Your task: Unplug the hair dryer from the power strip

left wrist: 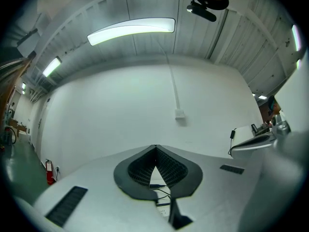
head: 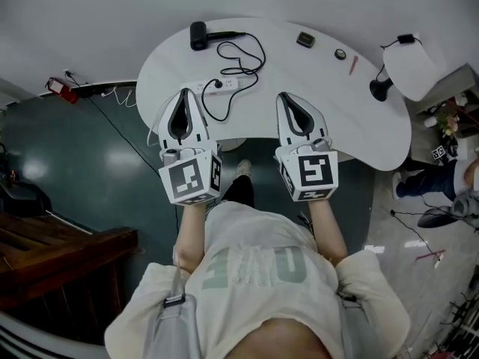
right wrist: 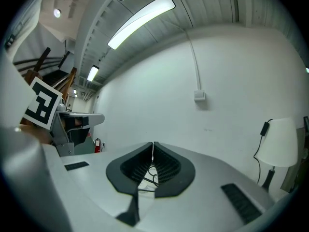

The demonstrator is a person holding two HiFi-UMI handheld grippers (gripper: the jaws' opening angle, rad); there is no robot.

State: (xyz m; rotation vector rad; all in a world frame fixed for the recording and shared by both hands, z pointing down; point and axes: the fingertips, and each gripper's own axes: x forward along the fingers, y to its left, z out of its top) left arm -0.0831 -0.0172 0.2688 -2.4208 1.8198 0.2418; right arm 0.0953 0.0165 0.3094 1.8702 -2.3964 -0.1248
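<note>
Plug (head: 218,84) of the hair dryer (head: 198,35) is still seated in the white power strip (head: 230,84), so as I judge it nothing of the unplugging is done yet; the whole pull is left. The dryer lies at the table's (head: 374,126) far edge, toward its left end. Its black cord (head: 254,54) loops back to the strip, which sits nearer the near edge on that same left side.

My left gripper (head: 185,93) hangs over the near edge just beside the strip's left end, jaws pressed together on nothing. My right gripper (head: 287,96) is at the near edge too, to the right of the strip and apart from it, jaws likewise closed and empty. Both would have to open before either can take the plug or steady the strip.

There is bare table between the strip and the right gripper. A small dark box (head: 304,40), a round bit (head: 340,53) and a red stick (head: 352,66) lie toward the far right edge, with a lamp (head: 414,67) at the right end, all well clear.
</note>
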